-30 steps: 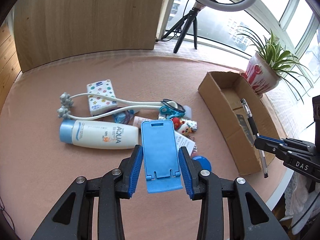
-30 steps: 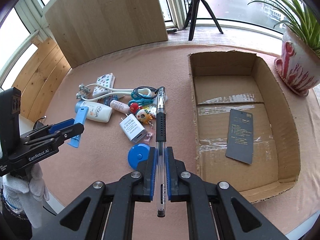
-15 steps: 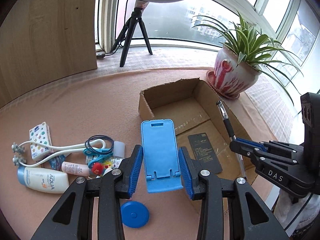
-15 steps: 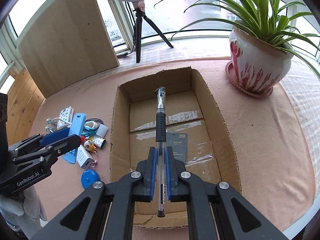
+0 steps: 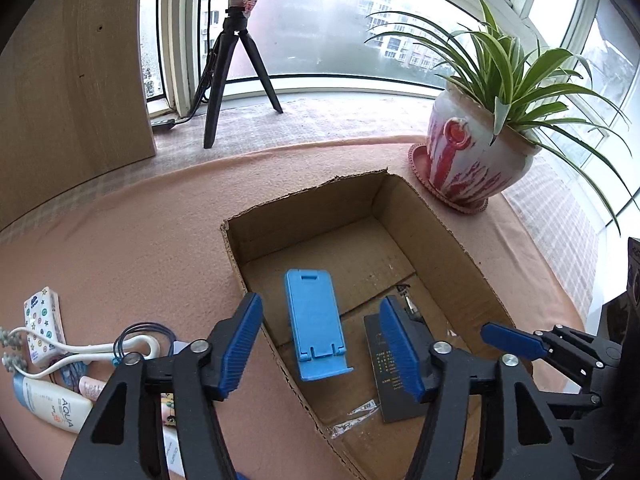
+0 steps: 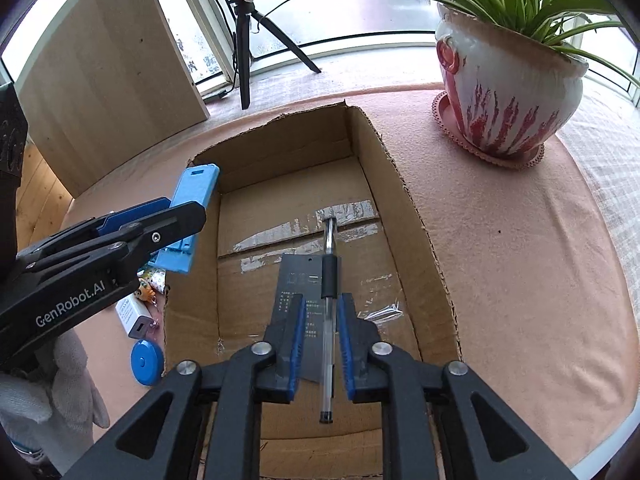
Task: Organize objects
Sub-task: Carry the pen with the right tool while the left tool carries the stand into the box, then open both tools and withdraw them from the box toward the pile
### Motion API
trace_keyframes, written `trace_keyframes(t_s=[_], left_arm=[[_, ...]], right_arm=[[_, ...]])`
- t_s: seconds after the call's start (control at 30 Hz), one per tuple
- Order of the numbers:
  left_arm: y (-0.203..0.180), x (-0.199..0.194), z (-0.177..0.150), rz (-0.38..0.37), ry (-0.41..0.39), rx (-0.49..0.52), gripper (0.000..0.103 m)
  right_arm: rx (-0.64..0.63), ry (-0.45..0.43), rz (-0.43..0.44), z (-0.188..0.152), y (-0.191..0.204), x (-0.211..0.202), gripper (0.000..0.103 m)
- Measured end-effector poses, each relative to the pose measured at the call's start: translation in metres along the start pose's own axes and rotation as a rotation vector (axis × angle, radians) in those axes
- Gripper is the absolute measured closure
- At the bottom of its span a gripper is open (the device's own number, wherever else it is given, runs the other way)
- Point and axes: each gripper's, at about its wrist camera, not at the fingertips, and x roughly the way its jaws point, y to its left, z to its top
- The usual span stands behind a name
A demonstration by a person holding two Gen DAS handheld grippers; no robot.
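Showing pen (image 6: pixel 329 312) only rightward, stand (image 5: pixel 314 330) leftward

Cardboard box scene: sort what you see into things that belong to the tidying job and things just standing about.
Job:
cardboard box
blue phone stand
pen
dark card
sunscreen tube
blue tape measure
white charger

Standing about:
potted spider plant
tripod
wooden board
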Motion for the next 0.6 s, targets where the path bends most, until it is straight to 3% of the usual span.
trace_keyframes(t_s=[0.03,0.07,0.6], left_arm=[[0.001,0.001,0.0,0.001,-0.001,-0.002,0.035],[0.002,0.001,0.0,0.001,0.0,-0.005,0.035],[0.047,-0.032,-0.016,0.025,-0.012,-0.054,0.035]], right_arm=[[0.002,-0.018,-0.007,0.0,-0.002,-0.003,0.054],[0.003,-0.031,-0.012,0.0,-0.003,-0.006,0.052],[-0.066,-0.047,-0.038,0.001,0.028,-0.013,0.051]])
